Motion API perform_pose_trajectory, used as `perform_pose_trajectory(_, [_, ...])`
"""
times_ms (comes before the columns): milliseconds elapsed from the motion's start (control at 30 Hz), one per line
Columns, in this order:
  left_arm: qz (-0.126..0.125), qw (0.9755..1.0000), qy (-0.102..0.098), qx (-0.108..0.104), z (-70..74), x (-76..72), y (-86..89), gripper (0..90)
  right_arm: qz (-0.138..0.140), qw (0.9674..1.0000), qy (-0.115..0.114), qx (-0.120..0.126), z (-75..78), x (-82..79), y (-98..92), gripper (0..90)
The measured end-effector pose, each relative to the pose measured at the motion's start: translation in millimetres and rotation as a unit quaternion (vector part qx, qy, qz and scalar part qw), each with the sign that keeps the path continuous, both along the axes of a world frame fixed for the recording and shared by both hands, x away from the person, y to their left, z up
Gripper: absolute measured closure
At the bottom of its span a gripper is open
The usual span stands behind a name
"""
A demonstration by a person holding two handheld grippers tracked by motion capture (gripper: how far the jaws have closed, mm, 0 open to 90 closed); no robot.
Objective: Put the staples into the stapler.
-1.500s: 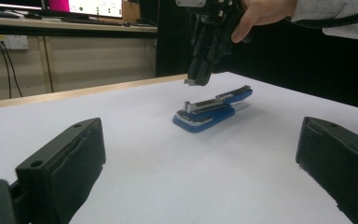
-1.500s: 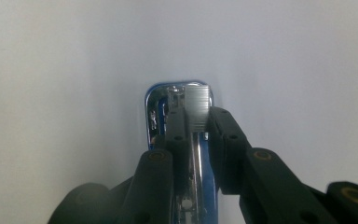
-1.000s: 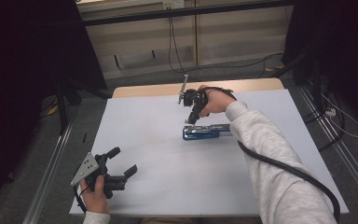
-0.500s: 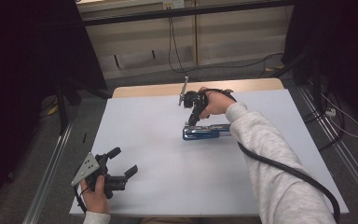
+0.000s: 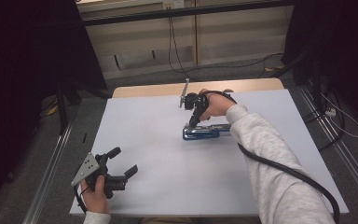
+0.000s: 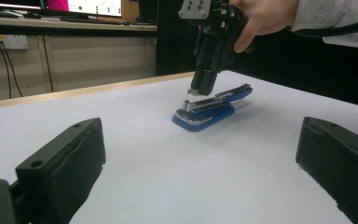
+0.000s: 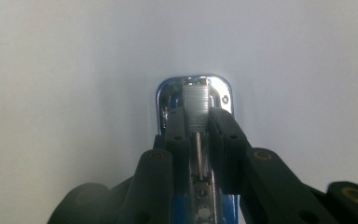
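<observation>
A white table top (image 5: 168, 186), with what looks like a lit monitor (image 6: 84, 7) behind.

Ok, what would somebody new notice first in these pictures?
Probably the blue stapler, alone near the middle of the white table. The right claw comes down on its front end, jaws closed on the metal strip inside. The left claw rests open at the near left edge.

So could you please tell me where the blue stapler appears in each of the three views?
High view: blue stapler lies right of the table's centre, under the right claw.
Left gripper view: centre, upper half, beyond the open jaws.
Right gripper view: centre, between the jaws.
Shared landmark: the stapler's silver front end.
</observation>
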State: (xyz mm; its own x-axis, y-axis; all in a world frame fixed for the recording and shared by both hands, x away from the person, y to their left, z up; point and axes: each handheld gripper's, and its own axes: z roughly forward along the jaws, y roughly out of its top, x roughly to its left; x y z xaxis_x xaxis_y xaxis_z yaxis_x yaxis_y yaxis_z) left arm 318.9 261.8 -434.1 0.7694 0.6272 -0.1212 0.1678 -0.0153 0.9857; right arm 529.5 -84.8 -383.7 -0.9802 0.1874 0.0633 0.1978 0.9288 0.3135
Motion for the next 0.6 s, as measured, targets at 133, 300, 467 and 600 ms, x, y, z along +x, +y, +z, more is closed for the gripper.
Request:
perform_pose_trajectory(133, [-0.003,1.0000,0.000,0.004,0.0,0.1,0.2,1.3,0.007,1.0000,0.000,-0.001,-2.3,0.3,1.2,78.6])
perform_pose_trajectory(300, [-0.003,1.0000,-0.001,0.005,-0.1,-0.1,0.4,1.4,0.003,1.0000,0.003,-0.006,-3.6,0.3,1.9,78.6])
perform_pose_trajectory(467, [-0.004,1.0000,0.000,0.006,-0.2,0.1,0.3,1.3,0.007,1.0000,0.001,0.000,-4.8,1.6,2.7,78.6])
perform_pose_trajectory(600, [-0.004,1.0000,0.000,0.007,-0.2,0.1,0.2,1.3,0.012,0.9999,0.000,-0.003,-6.6,1.9,3.4,78.6])
